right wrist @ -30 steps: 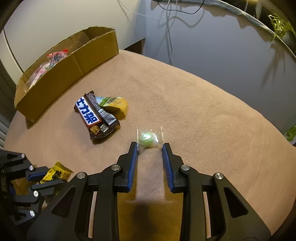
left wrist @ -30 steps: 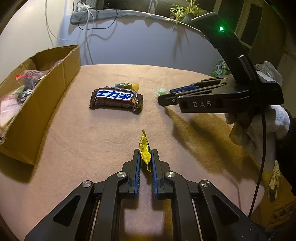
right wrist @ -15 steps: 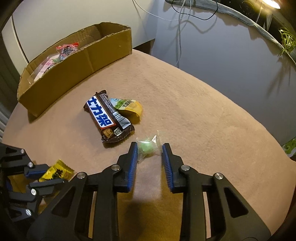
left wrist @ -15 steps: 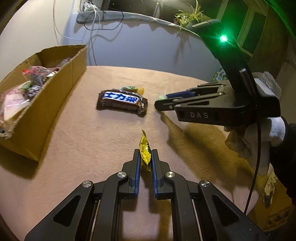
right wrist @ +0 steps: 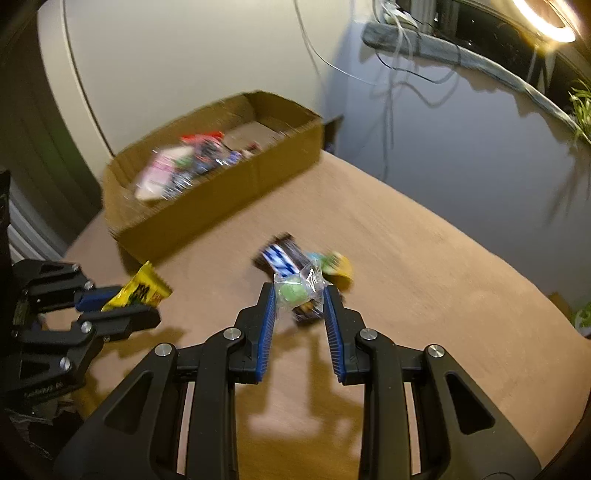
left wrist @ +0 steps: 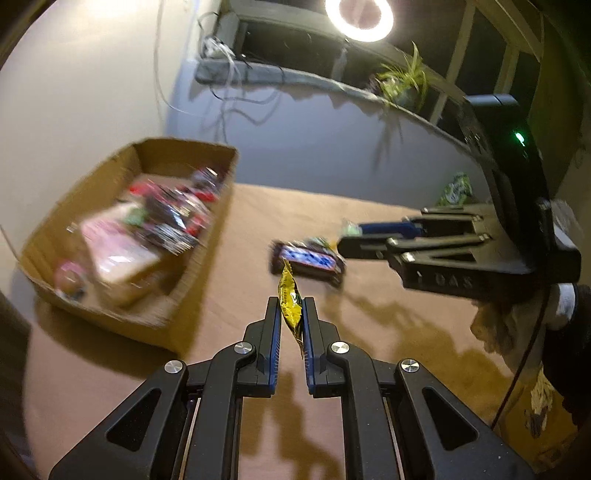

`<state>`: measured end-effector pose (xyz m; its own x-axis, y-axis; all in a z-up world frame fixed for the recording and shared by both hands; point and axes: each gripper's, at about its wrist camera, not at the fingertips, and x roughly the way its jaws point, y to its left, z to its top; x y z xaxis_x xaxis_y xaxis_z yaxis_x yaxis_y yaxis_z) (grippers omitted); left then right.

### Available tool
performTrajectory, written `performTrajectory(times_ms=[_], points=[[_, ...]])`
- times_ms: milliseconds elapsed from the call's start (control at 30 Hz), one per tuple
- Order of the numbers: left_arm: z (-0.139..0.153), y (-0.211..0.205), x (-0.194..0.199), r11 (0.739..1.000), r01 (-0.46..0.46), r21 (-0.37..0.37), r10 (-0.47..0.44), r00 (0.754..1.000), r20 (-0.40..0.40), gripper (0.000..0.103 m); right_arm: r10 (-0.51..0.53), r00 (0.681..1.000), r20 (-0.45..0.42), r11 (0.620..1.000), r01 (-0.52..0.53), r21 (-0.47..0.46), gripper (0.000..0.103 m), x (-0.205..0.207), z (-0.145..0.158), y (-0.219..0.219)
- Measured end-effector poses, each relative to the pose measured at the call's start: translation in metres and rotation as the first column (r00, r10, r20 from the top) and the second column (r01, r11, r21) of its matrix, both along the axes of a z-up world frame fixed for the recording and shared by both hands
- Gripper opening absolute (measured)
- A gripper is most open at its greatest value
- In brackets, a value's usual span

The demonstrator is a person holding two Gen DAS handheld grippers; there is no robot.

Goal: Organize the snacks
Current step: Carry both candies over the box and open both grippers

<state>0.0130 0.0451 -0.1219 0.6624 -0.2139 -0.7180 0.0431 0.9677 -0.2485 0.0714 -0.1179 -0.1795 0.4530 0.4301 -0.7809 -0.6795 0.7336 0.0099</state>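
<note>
My left gripper [left wrist: 290,303] is shut on a yellow candy packet [left wrist: 289,300] and holds it above the table; it also shows in the right wrist view [right wrist: 142,292]. My right gripper [right wrist: 300,293] is shut on a clear-wrapped green candy [right wrist: 294,291], lifted off the table; it shows in the left wrist view [left wrist: 351,229] too. A dark chocolate bar with blue lettering [left wrist: 308,261] and a small yellow-green packet [right wrist: 337,266] lie on the tan table. The cardboard box [left wrist: 110,236] with several snacks stands to the left.
The round tan table [right wrist: 424,295] drops off at its right edge. A wall with hanging cables [left wrist: 221,103], a ledge with a plant [left wrist: 402,79] and a ring light [left wrist: 358,18] are behind.
Both grippers have risen and tilted up. The right gripper closed on the green candy and lifted it. The box now sits closer to the centre of both views.
</note>
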Motion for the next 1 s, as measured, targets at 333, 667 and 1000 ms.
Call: performTrajectory(times_ms=[333, 667, 1000], points=[[0.013, 0.06, 0.008, 0.992, -0.119, 0.032, 0.117, 0.993, 0.033, 0.009, 0.075, 0.997, 0.018, 0.995, -0.076, 0.064, 0.027, 0.002, 0.028, 0.055], [0.008, 0.094, 0.023, 0.984, -0.171, 0.058, 0.17, 0.985, 0.029, 0.009, 0.116, 0.993, -0.001, 0.99, -0.115, 0.079, 0.027, 0.021, 0.025, 0.103], [0.002, 0.102, 0.032, 0.981, -0.17, 0.089, 0.167, 0.985, 0.044, 0.009, 0.14, 0.99, -0.012, 0.988, -0.139, 0.066, 0.027, 0.036, 0.016, 0.131]])
